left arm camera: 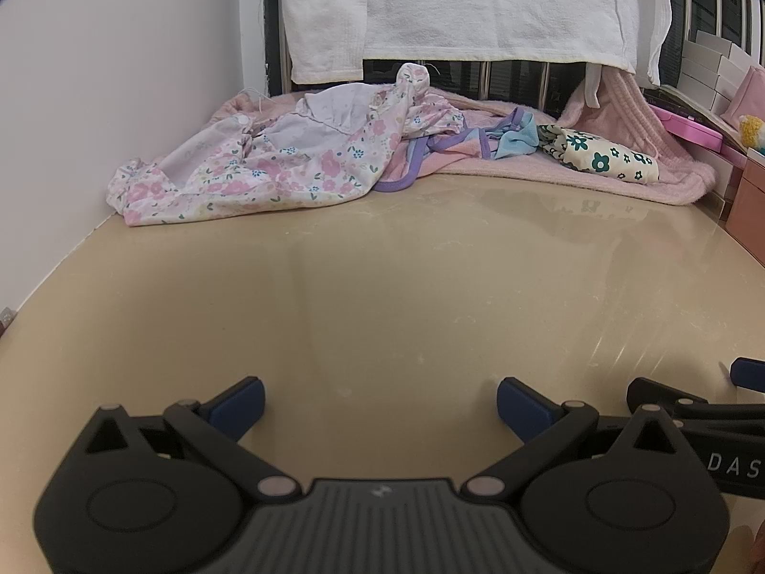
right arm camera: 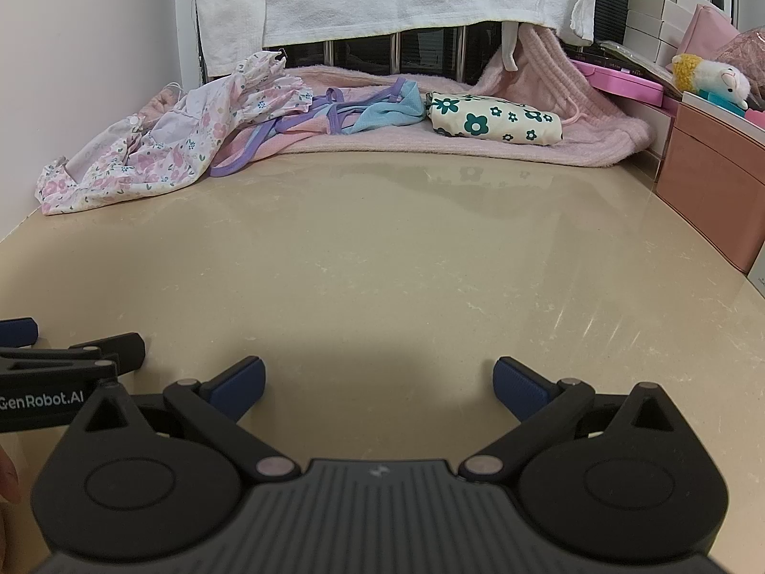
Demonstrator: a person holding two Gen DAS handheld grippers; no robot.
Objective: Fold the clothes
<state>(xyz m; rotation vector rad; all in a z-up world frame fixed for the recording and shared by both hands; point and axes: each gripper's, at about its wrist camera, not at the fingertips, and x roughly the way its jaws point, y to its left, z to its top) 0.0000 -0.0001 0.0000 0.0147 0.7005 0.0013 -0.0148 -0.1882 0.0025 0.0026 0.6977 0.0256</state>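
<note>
**Clothes wait at the back of the bench, both tongs spread and empty**

A pink blanket [right arm camera: 597, 138] covers the far edge of the bench [right arm camera: 382, 263], probably as a soft bed for the laundry heaped on it. On it and spilling forward lies the largest garment, a crumpled pink floral garment [left arm camera: 248, 167], against the left wall; being nearest and loosest, it looks the likely first pick. Beside it sits a tangle of pastel straps and blue cloth [right arm camera: 377, 107], then a cream bundle with green flowers [right arm camera: 497, 119], which already looks folded.

The left tongs [left arm camera: 380, 399] and right tongs [right arm camera: 377, 380] hover side by side low over the bare front of the bench, jaws wide apart with nothing between them, well apart from the clothes; that open stretch seems kept free for folding.

The bench is glossy beige stone. A white towel [left arm camera: 478, 5] hangs behind; pink boxes [right arm camera: 712, 182] and a plush toy [right arm camera: 712, 79] crowd the right.
</note>
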